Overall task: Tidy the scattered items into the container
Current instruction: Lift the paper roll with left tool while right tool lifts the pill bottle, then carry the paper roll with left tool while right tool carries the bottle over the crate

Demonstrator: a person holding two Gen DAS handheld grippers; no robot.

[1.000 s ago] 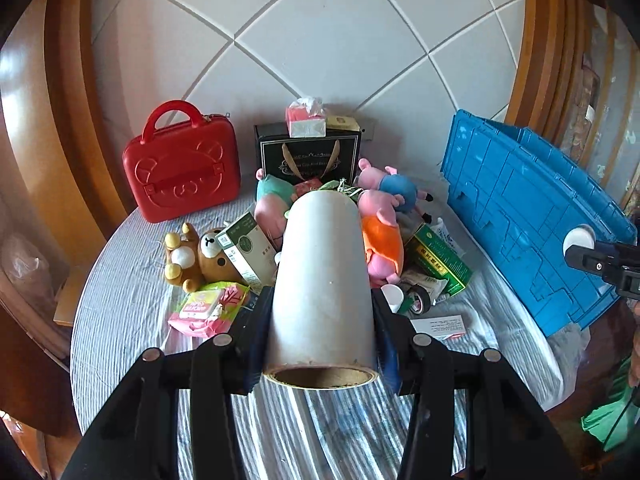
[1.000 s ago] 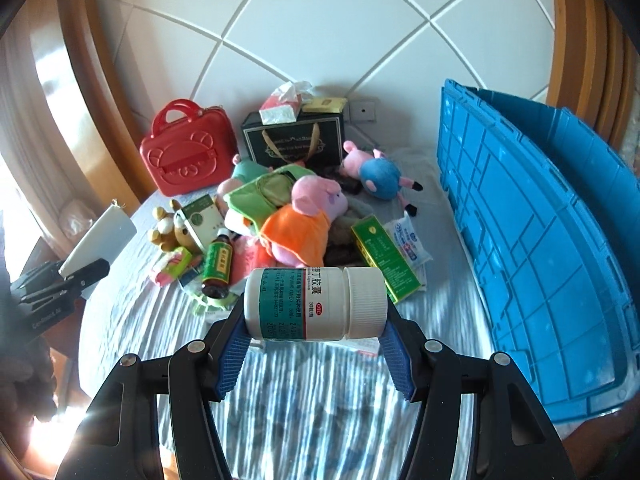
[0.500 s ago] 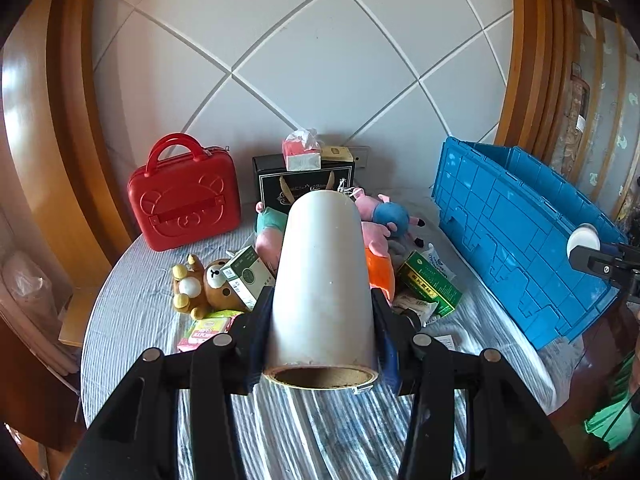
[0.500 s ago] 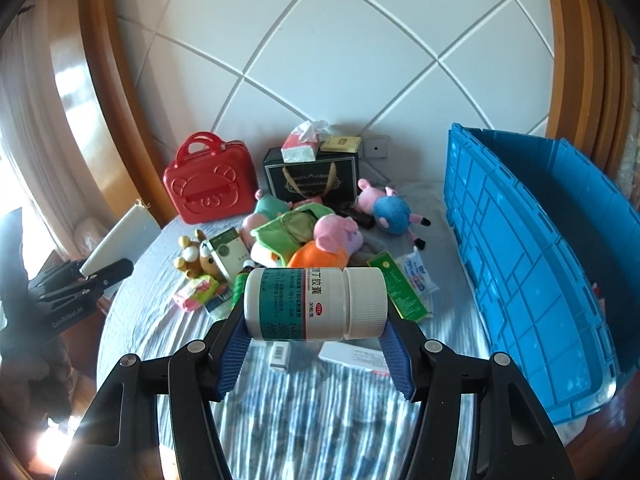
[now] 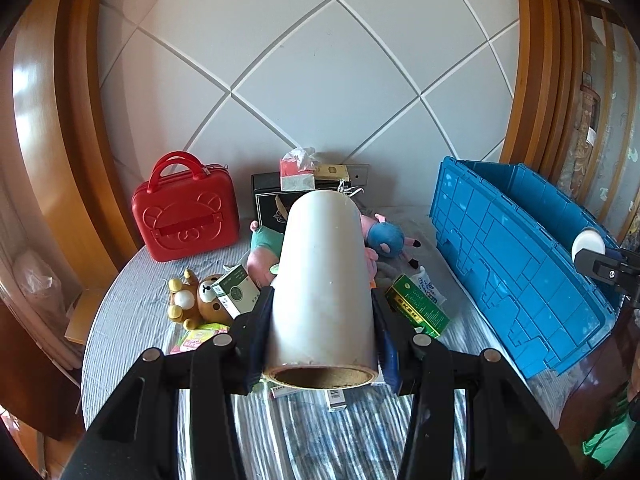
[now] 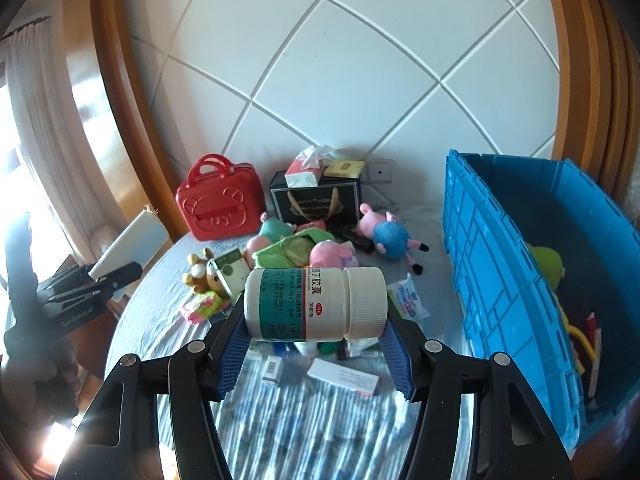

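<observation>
My left gripper (image 5: 322,344) is shut on a white roll with a cardboard core (image 5: 324,280), held lengthwise above the table. My right gripper (image 6: 314,344) is shut on a white pill bottle with a green label (image 6: 316,304), held sideways above the table. The blue crate (image 6: 516,280) stands at the right, with a green toy and other items inside; it also shows in the left wrist view (image 5: 516,260). Plush pigs (image 6: 384,232), a bear plush (image 5: 192,300) and medicine boxes (image 5: 416,308) lie scattered on the striped cloth.
A red bear case (image 5: 184,216) and a black gift box (image 6: 316,204) with a tissue pack on top stand against the back wall. Small boxes (image 6: 344,376) lie near the front. The other gripper shows at each view's edge (image 6: 80,288).
Both grippers have risen and pulled back from the pile, still holding the roll and the bottle. The crate's inside now shows in the right wrist view.
</observation>
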